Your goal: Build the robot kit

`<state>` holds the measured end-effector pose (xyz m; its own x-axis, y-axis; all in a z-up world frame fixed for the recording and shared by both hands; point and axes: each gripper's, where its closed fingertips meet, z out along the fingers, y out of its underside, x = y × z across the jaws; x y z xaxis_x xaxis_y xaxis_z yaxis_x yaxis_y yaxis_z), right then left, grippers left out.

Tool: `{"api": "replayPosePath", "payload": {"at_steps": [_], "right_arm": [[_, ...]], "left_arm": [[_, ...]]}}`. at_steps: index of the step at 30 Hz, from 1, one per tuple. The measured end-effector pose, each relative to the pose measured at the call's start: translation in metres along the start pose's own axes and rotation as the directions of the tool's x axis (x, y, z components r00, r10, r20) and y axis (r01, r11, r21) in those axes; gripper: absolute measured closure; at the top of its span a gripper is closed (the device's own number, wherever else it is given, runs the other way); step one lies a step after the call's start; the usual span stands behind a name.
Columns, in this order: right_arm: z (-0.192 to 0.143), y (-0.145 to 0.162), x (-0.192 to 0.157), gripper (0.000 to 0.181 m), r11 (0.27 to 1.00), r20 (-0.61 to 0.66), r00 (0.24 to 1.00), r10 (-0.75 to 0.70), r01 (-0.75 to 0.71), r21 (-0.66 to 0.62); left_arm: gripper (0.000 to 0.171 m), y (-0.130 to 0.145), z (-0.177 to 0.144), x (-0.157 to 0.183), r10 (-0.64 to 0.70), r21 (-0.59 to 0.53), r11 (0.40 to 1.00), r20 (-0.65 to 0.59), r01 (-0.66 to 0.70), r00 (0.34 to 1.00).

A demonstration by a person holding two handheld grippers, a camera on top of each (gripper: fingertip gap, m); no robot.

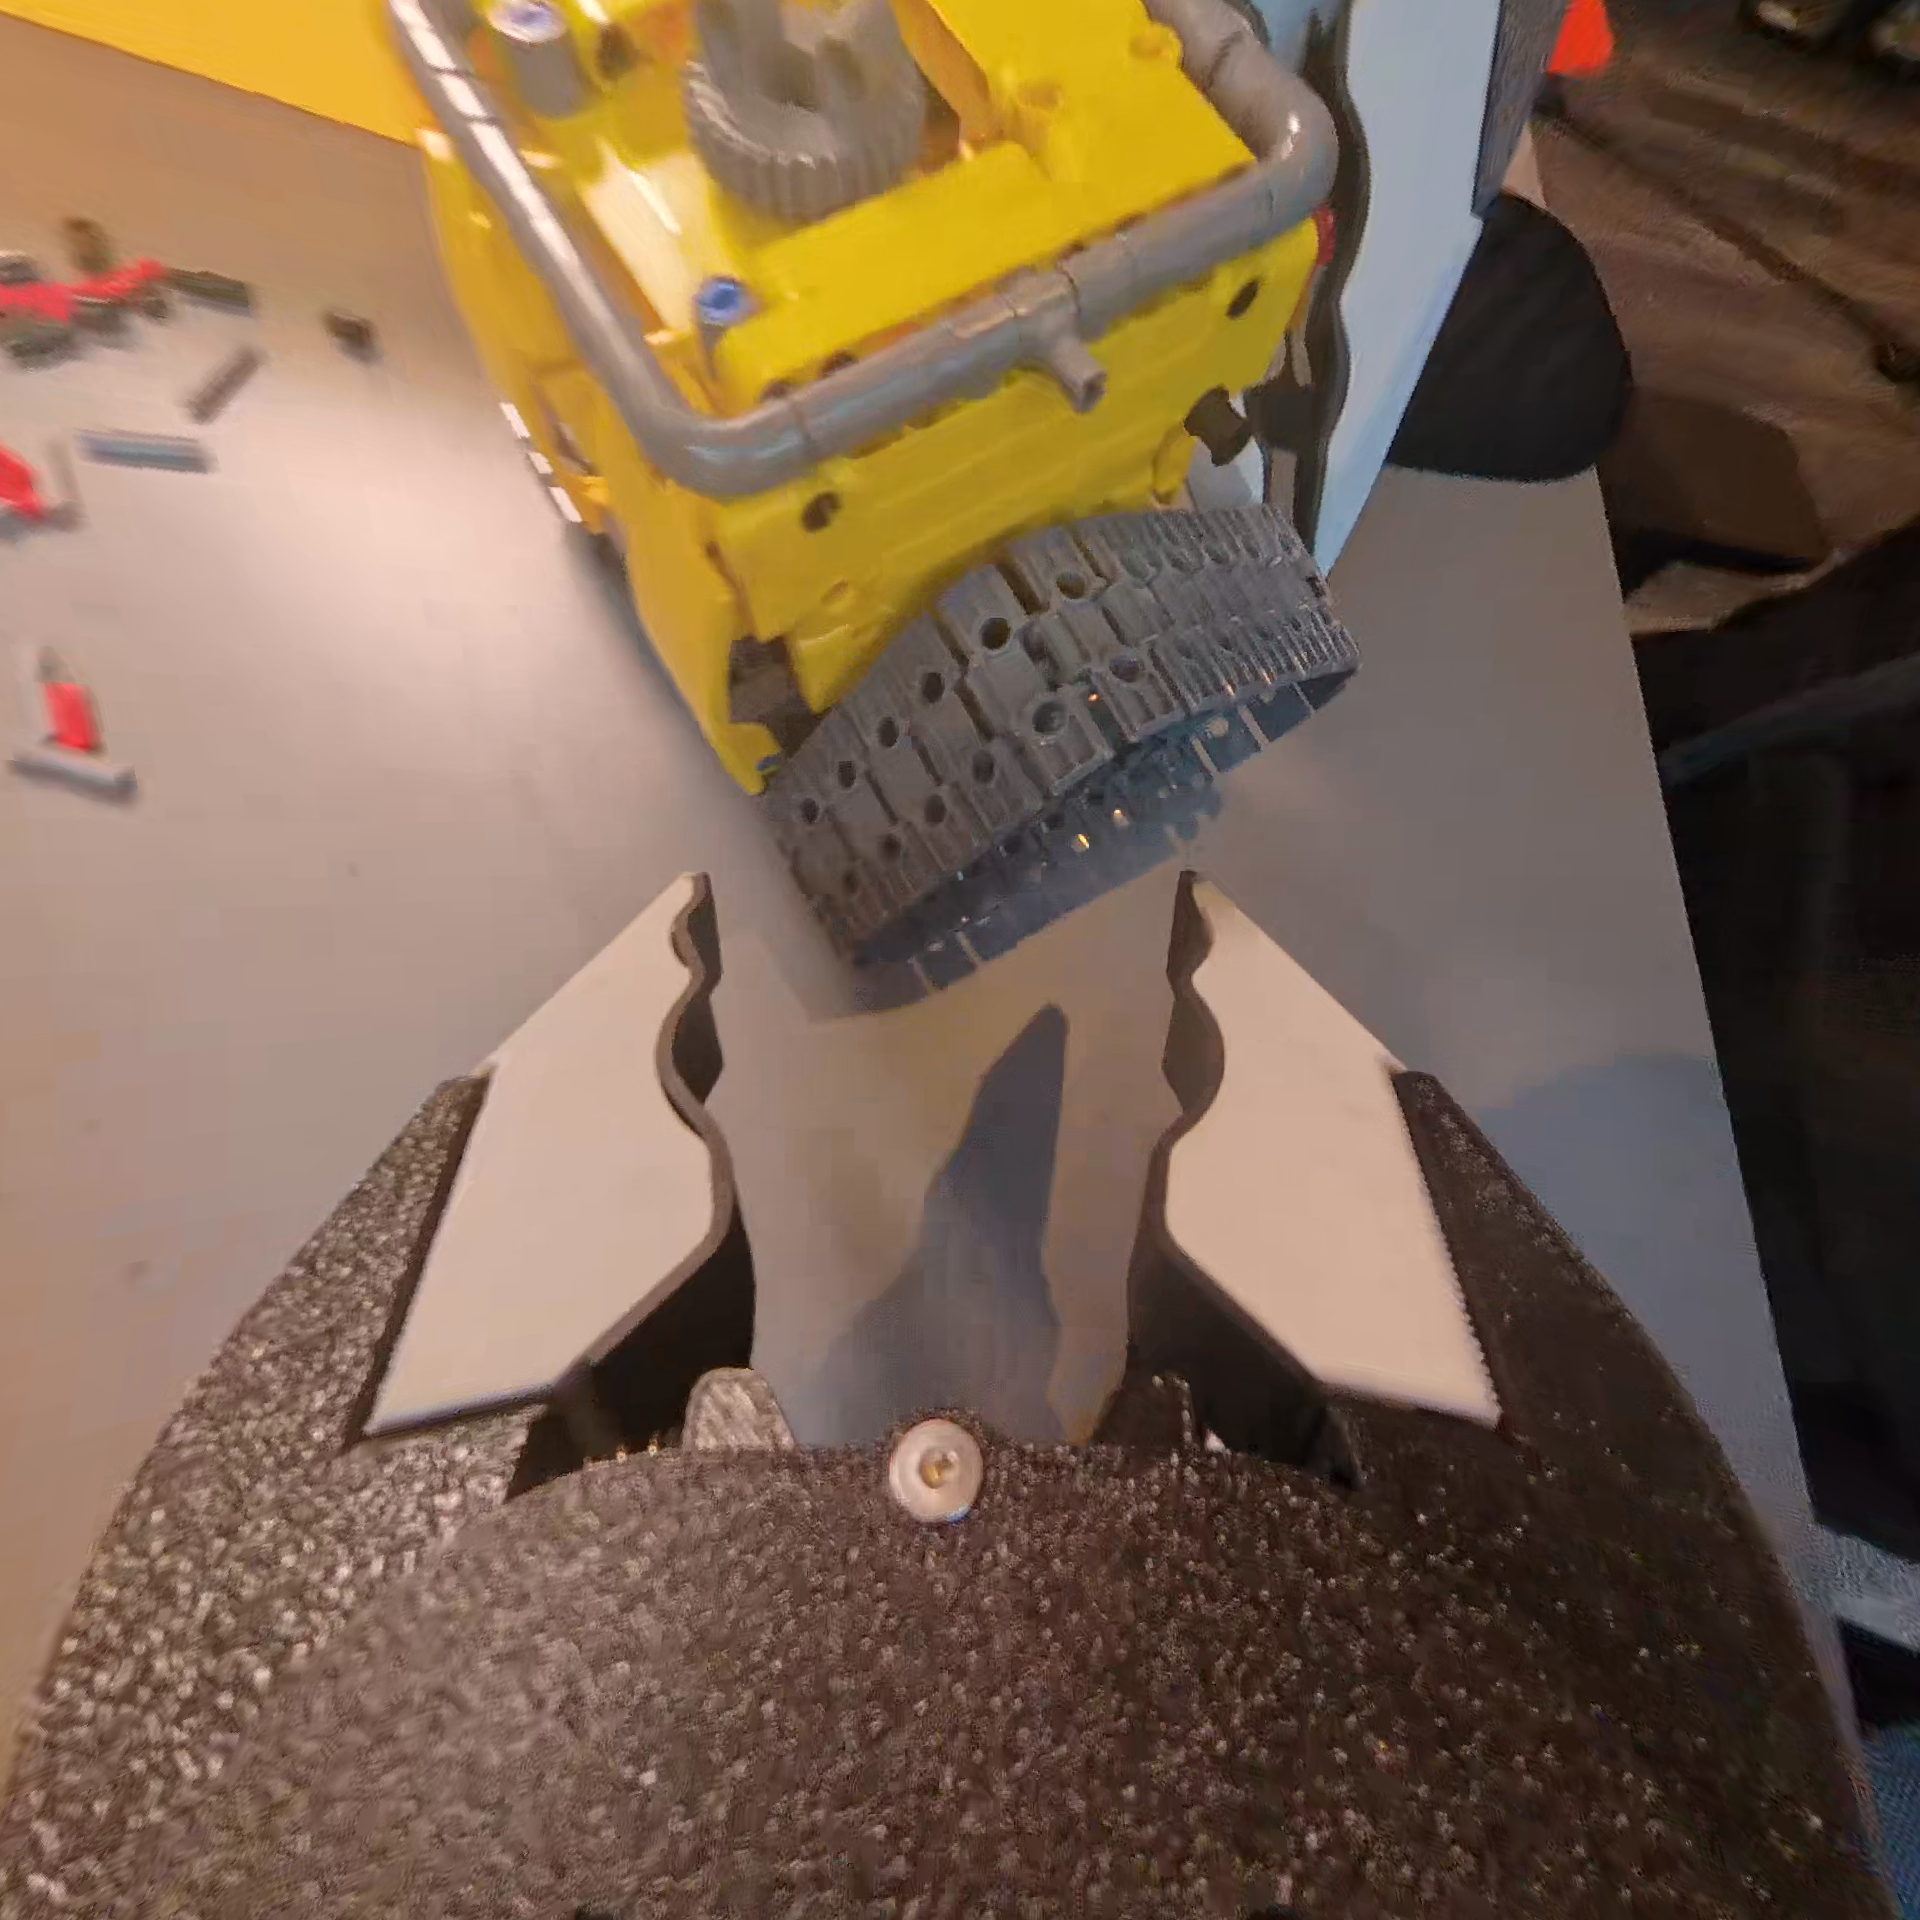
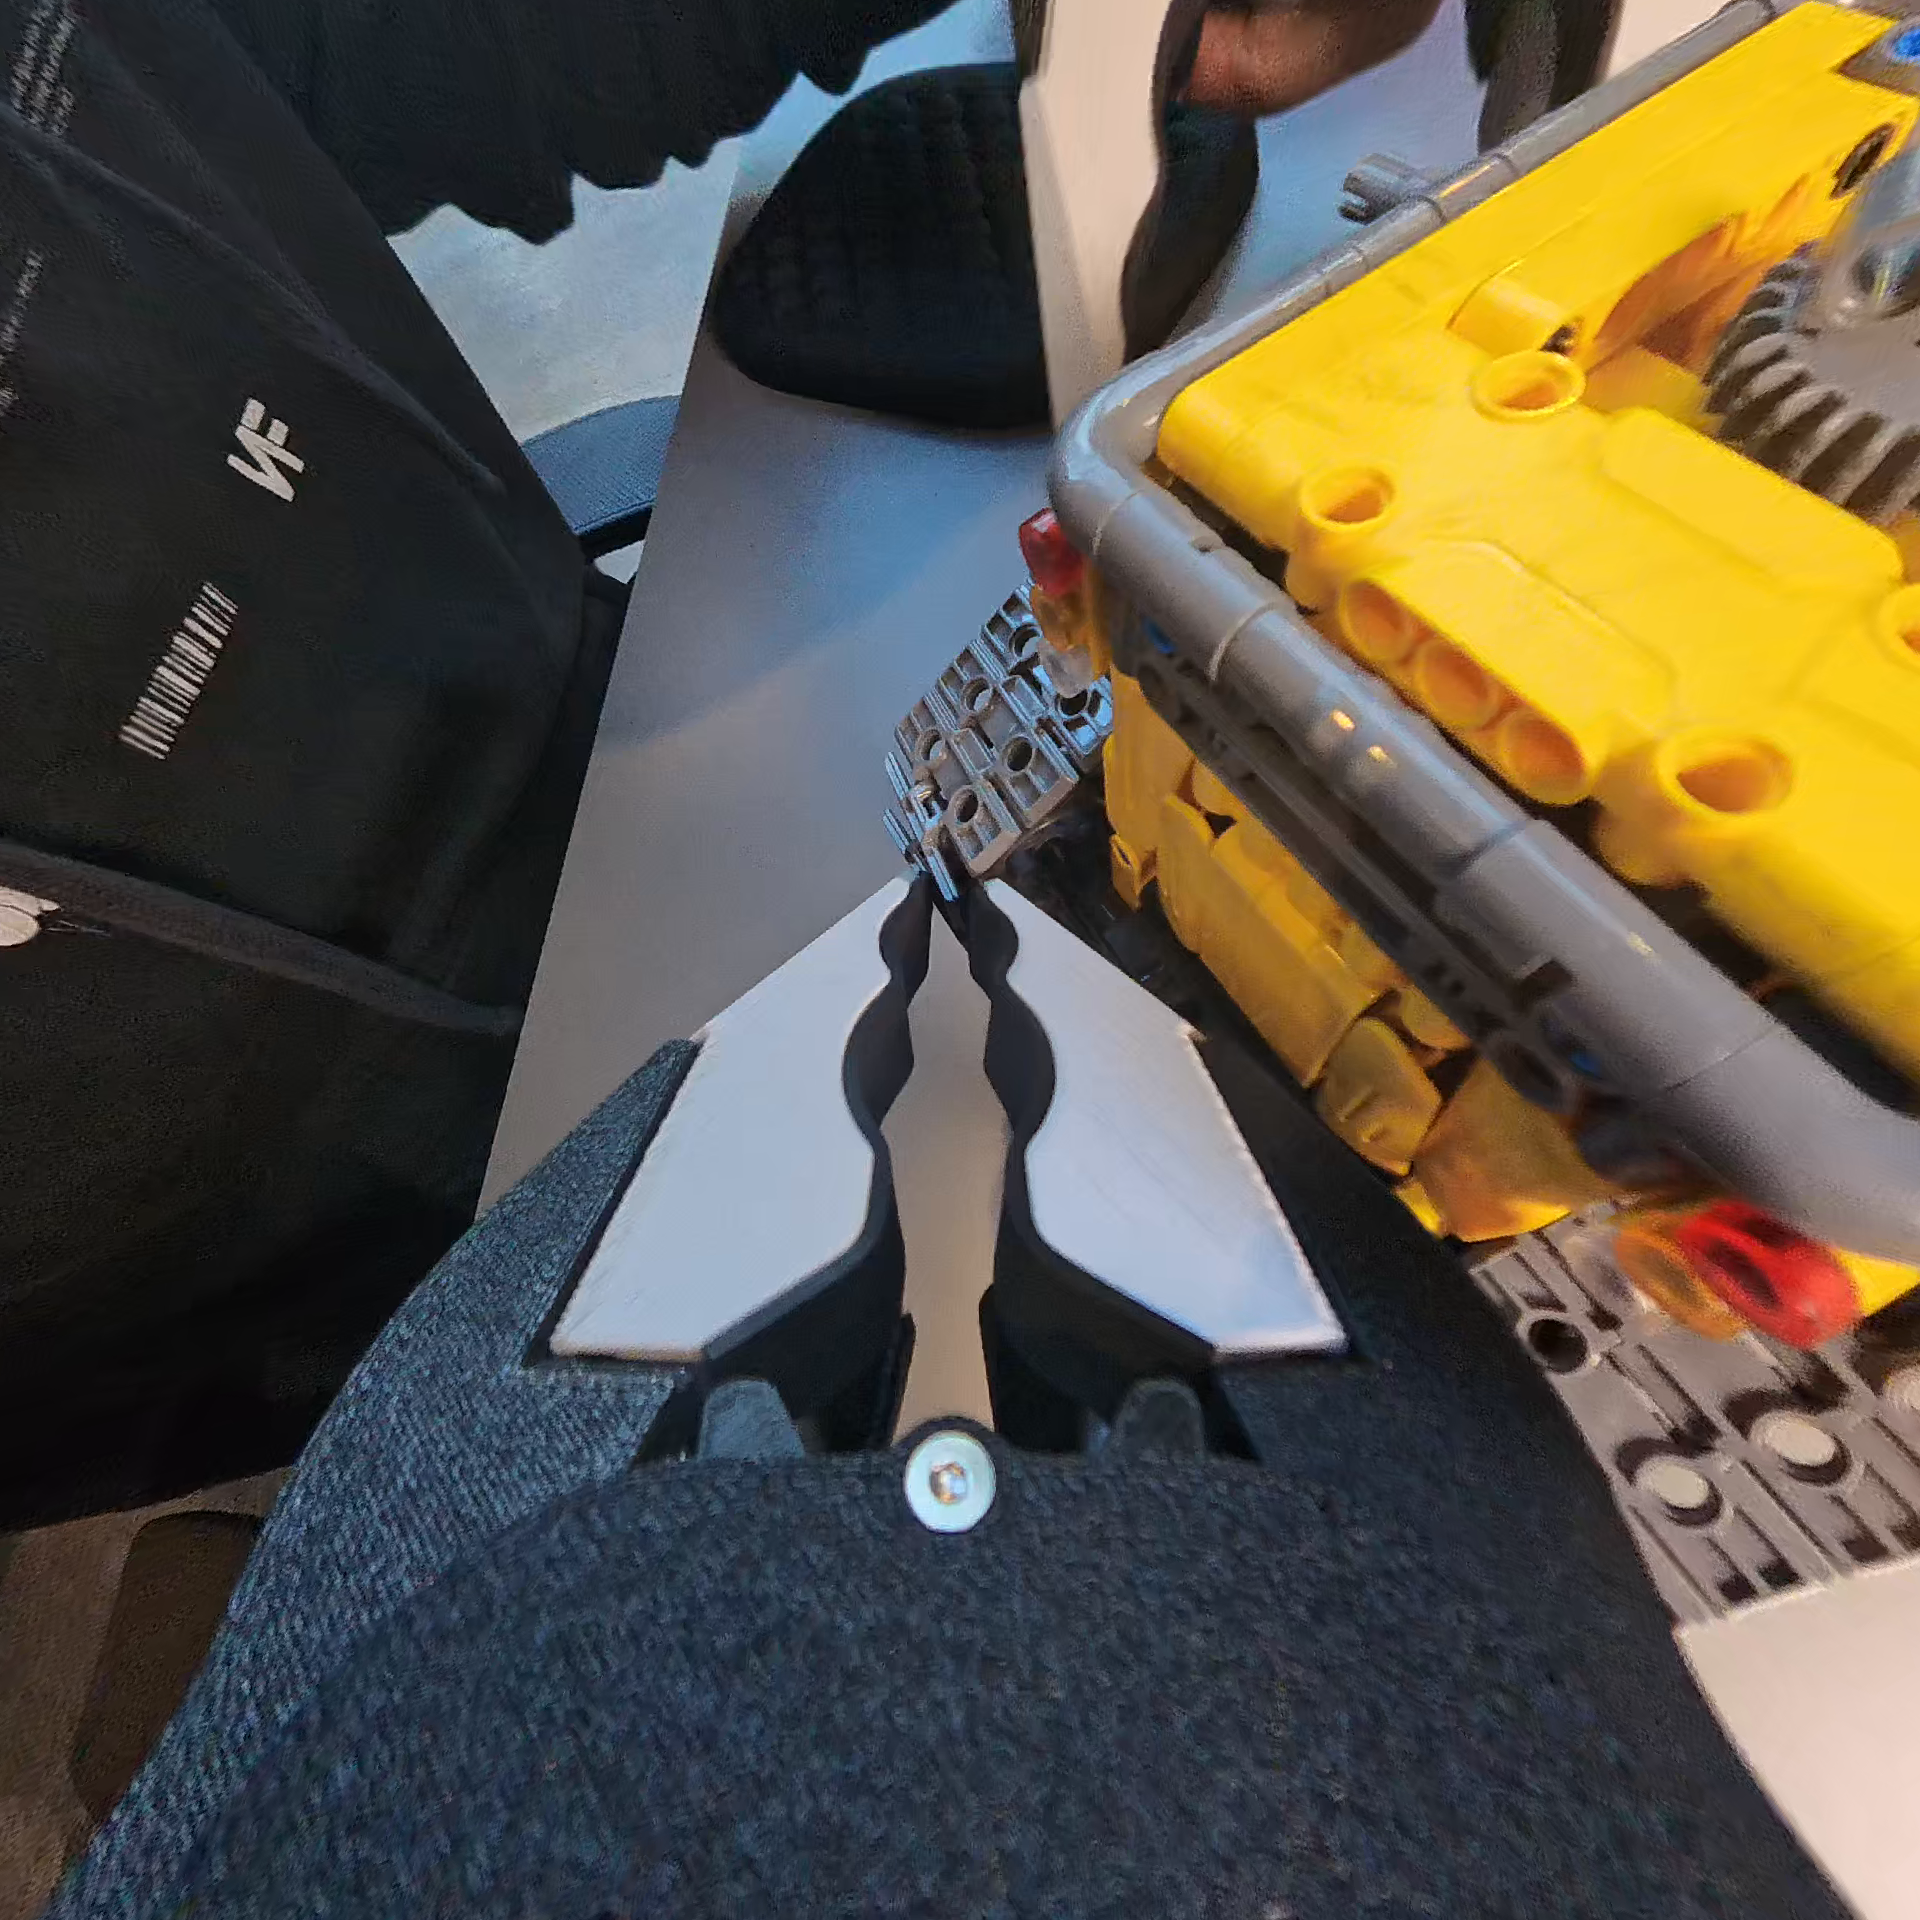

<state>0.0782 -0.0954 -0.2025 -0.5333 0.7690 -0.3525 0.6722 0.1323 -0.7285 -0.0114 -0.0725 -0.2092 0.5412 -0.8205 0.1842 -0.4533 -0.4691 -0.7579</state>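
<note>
Left gripper spread wide, empty, just below the grey track at frame centre. Right gripper pinches the track's edge. The yellow toy vehicle looks bulky and stiff; its linked track is likely floppy.

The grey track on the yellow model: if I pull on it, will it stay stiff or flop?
Likely floppy: the grey track is built of many small links and already curves and sags off the yellow model. The right gripper pinches only its end link, so it may bend there. Links could probably unclip under a hard pull.
</note>
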Motion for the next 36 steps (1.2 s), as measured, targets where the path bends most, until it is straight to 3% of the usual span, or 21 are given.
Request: {"api": "replayPosePath", "payload": {"at_steps": [2, 5, 12, 20, 29, 36], "right_arm": [[-0.001, 0.004, 0.002, 0.175, 1.000, -0.029, 1.000, 0.003, -0.003, 0.013], [0.000, 0.010, 0.002, 0.175, 0.999, -0.069, 0.998, 0.001, 0.001, 0.035], [0.005, 0.015, 0.004, 0.174, 0.998, -0.240, 0.971, -0.007, 0.022, 0.061], [0.006, 0.011, 0.007, 0.173, 0.993, -0.313, 0.948, 0.061, -0.026, 0.113], [0.006, 0.009, 0.008, 0.172, 0.972, -0.375, 0.903, 0.210, -0.152, 0.179], [0.004, 0.009, 0.009, 0.170, 0.932, -0.522, 0.779, 0.347, -0.227, 0.282]], "left_arm": [[0.086, 0.000, 0.022, 0.006, 0.062, -0.057, 0.996, -0.047, -0.065, 0.997], [0.089, -0.006, 0.038, -0.001, 0.134, -0.076, 0.989, 0.053, -0.130, 0.990], [0.113, -0.004, 0.040, -0.013, 0.234, -0.187, 0.963, 0.213, -0.195, 0.949], [0.130, -0.004, 0.040, -0.024, 0.255, -0.211, 0.958, 0.308, -0.196, 0.916], [0.130, -0.004, 0.040, -0.025, 0.283, -0.224, 0.951, 0.337, -0.215, 0.898], [0.130, -0.003, 0.040, -0.025, 0.296, -0.226, 0.948, 0.370, -0.224, 0.880]]}}
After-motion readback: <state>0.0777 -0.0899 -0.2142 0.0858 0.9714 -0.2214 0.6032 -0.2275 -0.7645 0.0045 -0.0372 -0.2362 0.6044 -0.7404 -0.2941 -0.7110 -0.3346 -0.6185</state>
